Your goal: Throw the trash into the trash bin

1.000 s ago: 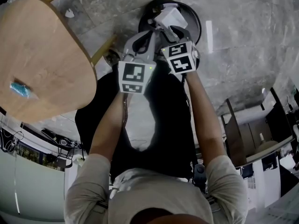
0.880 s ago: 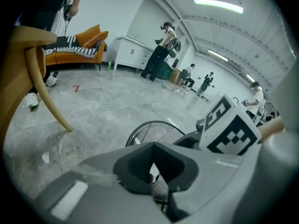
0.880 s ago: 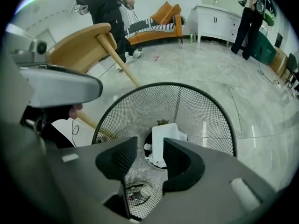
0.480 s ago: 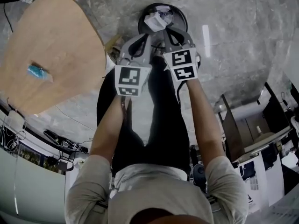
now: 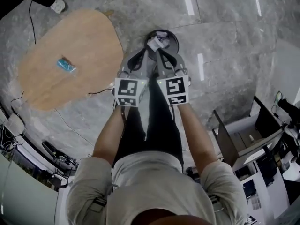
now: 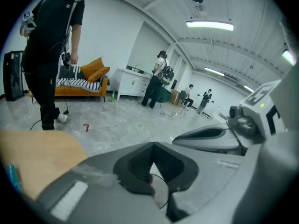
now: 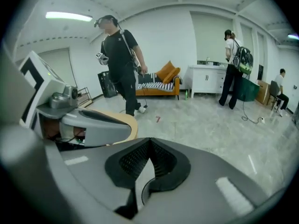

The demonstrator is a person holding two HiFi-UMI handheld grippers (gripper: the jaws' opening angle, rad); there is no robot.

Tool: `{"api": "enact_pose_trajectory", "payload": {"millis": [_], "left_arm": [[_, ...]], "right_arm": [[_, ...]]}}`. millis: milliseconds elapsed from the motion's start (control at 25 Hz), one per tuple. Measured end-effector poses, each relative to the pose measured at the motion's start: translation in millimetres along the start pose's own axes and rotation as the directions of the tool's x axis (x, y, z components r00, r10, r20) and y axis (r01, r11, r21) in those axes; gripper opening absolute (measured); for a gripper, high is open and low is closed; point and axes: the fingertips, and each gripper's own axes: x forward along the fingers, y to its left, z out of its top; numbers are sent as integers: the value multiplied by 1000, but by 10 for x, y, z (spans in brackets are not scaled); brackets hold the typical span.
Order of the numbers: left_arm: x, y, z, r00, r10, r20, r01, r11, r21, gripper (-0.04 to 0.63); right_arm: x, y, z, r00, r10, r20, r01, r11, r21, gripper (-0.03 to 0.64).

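Judging from the layout, one disposal is complete: crumpled white trash [image 5: 153, 43] lies inside the trash bin [image 5: 174, 37] on the floor, just beyond both gripper tips. The left gripper [image 6: 152, 146] and right gripper [image 7: 149, 143] each have their jaws fully together with nothing between them. A small blue item [image 5: 66, 65] lies near the middle of the tabletop [image 5: 93, 41], well apart from the bin; it is possibly trash left to throw away.
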Motion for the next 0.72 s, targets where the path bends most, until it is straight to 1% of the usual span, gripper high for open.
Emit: {"api": "enact_pose_trajectory", "payload": {"millis": [200,400,560,720], "left_arm": [[-700,-64,808,994,28,105,-33,999,43,18],[-1322,-107,1300,978,77,192,-81,997,15,18],[-1784,-125,1600,957,118,266,-115,993,-29,18],[-2172,-172,1959,926,146,348,-146,989,-28,18]], "right_arm": [[-567,376,874,992,45,117,-35,996,-83,8],[-1052,720,1519,977,66,201,-44,993,-111,8],[-1362,975,1921,960,73,270,-44,993,-111,8],[-1634,1199,2353,934,93,344,-39,986,-162,8]]}}
